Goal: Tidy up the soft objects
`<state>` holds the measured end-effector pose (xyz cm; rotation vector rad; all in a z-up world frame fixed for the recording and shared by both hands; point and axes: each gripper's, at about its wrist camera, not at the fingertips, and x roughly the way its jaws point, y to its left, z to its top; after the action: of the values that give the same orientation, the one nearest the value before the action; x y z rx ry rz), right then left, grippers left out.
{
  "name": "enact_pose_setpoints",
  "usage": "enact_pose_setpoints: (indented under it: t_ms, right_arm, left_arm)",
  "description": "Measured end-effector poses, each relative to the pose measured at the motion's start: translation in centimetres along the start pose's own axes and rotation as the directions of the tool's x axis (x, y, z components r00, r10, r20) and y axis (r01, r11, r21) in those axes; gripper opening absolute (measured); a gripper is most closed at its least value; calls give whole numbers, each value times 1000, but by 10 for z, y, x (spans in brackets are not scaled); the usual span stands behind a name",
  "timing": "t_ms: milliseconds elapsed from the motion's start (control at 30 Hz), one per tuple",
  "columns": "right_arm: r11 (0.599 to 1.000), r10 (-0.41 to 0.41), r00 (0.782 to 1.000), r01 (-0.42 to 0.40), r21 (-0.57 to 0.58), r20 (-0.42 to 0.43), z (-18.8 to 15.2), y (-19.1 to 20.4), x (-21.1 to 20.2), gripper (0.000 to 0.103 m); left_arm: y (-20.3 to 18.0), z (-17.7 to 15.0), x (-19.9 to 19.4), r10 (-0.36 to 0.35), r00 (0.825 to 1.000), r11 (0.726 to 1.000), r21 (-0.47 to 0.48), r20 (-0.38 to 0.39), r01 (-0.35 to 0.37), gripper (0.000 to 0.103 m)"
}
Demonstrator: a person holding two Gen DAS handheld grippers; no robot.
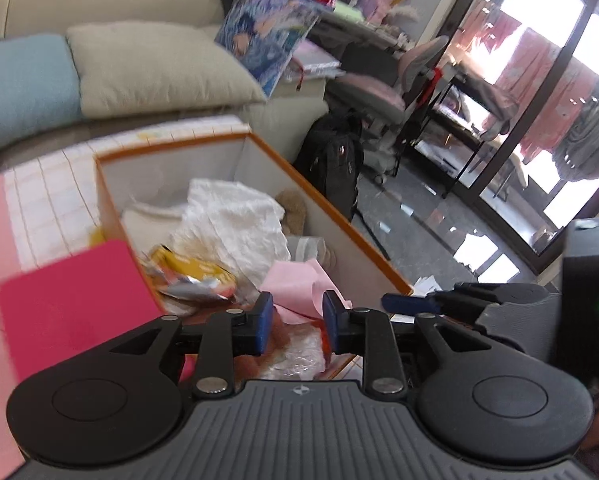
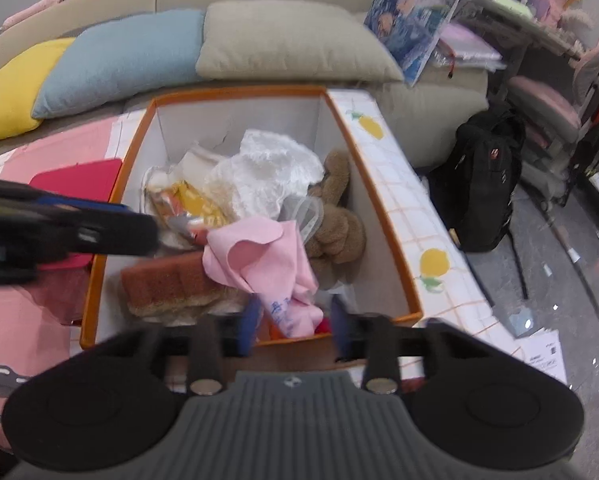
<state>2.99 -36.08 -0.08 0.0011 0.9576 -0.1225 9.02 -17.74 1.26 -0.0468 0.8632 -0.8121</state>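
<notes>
An orange-rimmed white box point(image 2: 379, 216) stands on a tiled table and also shows in the left wrist view point(image 1: 323, 204). It holds soft things: a pink cloth point(image 2: 259, 256) point(image 1: 295, 284), a white fluffy cloth point(image 2: 263, 172) point(image 1: 231, 220), a brown plush toy point(image 2: 335, 220) point(image 1: 293, 208) and a brown sponge-like pad point(image 2: 167, 280). My right gripper point(image 2: 293, 326) is open over the box's near edge, the pink cloth's lower end between its fingers. My left gripper point(image 1: 297, 326) is open and empty above the box's near side; it shows at the left of the right wrist view point(image 2: 99, 232).
A red flat case point(image 1: 71, 308) point(image 2: 75, 178) lies on pink sheets left of the box. A beige sofa with blue point(image 2: 119, 60), yellow and beige cushions stands behind. A black backpack point(image 2: 483, 184), a pink chair and glass doors are to the right.
</notes>
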Motion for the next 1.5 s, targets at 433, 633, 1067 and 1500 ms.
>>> enact_pose_setpoints:
  t_ms: [433, 633, 1067, 1500]
  right_arm:
    - [992, 99, 985, -110, 67, 140, 39, 29, -57, 62]
    - [990, 138, 963, -141, -5, 233, 65, 66, -104, 76]
    - [982, 188, 936, -173, -74, 297, 25, 115, -146, 100]
    - [996, 81, 985, -75, -45, 151, -7, 126, -110, 100]
  left_arm:
    - [31, -2, -146, 267, 948, 962, 5, 175, -272, 41]
    - [31, -6, -188, 440, 861, 895, -51, 255, -443, 53]
    - [14, -46, -189, 567, 759, 813, -69, 319, -578, 96]
    - [29, -88, -140, 561, 823, 825, -149, 91, -545, 96]
